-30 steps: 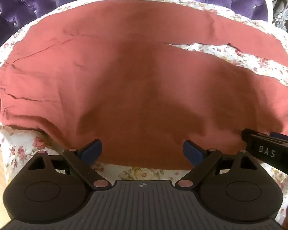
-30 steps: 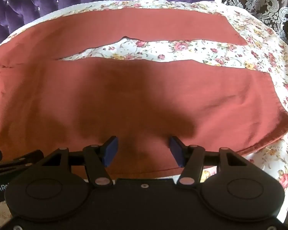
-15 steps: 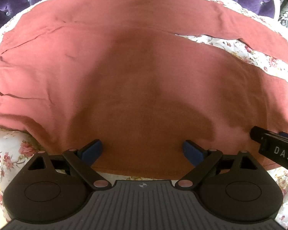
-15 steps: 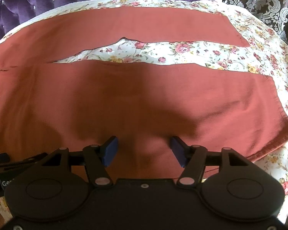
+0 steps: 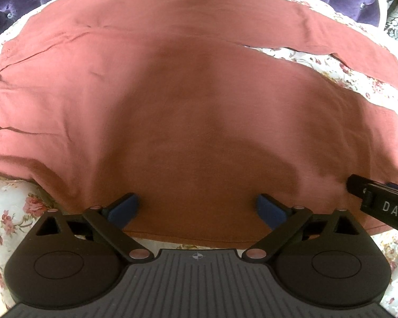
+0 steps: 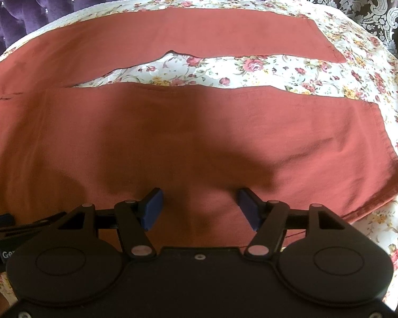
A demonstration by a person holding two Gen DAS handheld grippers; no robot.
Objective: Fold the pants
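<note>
My left tool [image 5: 197,208] has slid closer over the rust-red pants [image 5: 188,100], its jaws just opening wider — nothing between the pads, only cloth beneath. My right tool [image 6: 199,208] has opened further too, likewise empty. The pants lie flat on the floral bedspread [image 6: 265,71] ahead of both tools, legs parted — near edge just below the pads. I judge a pinch comes next.
</note>
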